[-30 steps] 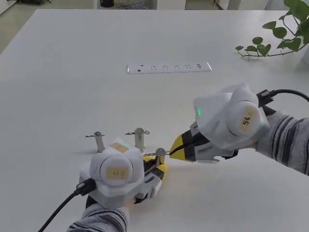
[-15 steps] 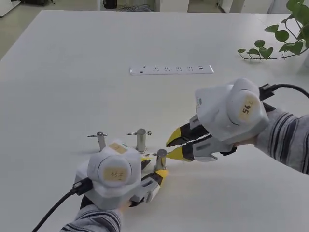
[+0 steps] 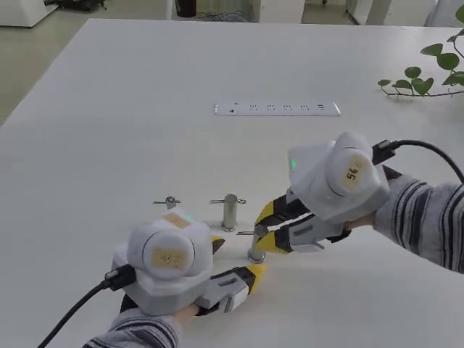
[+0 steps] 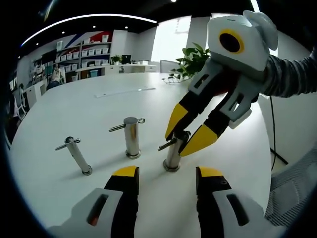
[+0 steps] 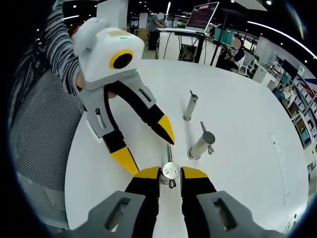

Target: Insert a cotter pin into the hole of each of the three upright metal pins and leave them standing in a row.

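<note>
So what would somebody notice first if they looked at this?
Two white grippers with yellow-tipped black jaws, nose to nose at the white table's near side. The right gripper straddles the top of the nearest short silver metal pin, jaws open; the left gripper points at it, open too. Beside it two more silver pins stand in a row, each with a wire cotter pin through its top.

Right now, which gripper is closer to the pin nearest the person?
Right. The right gripper has its jaws either side of the top of that pin. The left gripper is open on the pin's near side, not touching it.
</note>
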A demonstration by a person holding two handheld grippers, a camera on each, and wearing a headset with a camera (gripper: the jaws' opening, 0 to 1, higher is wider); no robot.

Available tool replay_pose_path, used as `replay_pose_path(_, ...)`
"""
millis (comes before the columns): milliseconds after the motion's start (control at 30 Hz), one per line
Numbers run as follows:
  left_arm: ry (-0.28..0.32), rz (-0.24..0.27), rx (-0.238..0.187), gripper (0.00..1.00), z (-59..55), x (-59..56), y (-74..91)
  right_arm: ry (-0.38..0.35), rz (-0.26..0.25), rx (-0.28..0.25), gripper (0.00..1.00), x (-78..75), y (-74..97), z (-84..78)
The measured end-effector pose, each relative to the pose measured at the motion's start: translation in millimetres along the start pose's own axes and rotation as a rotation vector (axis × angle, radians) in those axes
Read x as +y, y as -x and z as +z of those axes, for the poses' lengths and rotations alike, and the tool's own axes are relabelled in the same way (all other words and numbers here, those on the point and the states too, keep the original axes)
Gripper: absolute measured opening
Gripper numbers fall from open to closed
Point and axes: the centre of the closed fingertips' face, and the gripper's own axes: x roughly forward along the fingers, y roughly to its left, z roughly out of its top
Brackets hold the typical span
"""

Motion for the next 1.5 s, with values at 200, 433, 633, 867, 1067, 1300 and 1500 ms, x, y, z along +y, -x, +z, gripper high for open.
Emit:
replay_pose_path(200,0.007,0.005,-0.016,0.50,-1.2,2.4,8.3,-0.022,0.003,-0.019,0.10,-1.4,-0.7,0.4)
replay_pose_path(433,0.020,0.028,-0.039,0.58,-2.7,11.3,22.9,-0.056,0.023,-0.041,0.08,-0.7,-0.1,3.3)
replay_pose_path(633,0.014,0.042,-0.057,0.67,0.8,21.0,36.7,-0.049,0.025,-0.022,0.08,-4.7,1.7,1.7)
replay_pose_path(867,0.022,0.079,-0.100,0.73,12.0,33.1,47.3,-0.068,0.005,-0.009,0.08,-19.3,8.4,-3.0)
replay_pose_path(1067,0.020,0.112,-0.099,0.81,12.7,44.1,53.7,-0.071,-0.007,0.021,0.08,-31.5,12.6,-9.8)
replay_pose_path(1300,0.038,0.132,-0.102,0.90,13.8,56.1,57.3,-0.070,-0.017,0.037,0.08,-44.8,13.7,-15.7)
replay_pose_path(1500,0.048,0.149,-0.111,0.93,17.8,65.6,59.2,-0.061,-0.008,0.058,0.08,-47.4,14.3,-20.2)
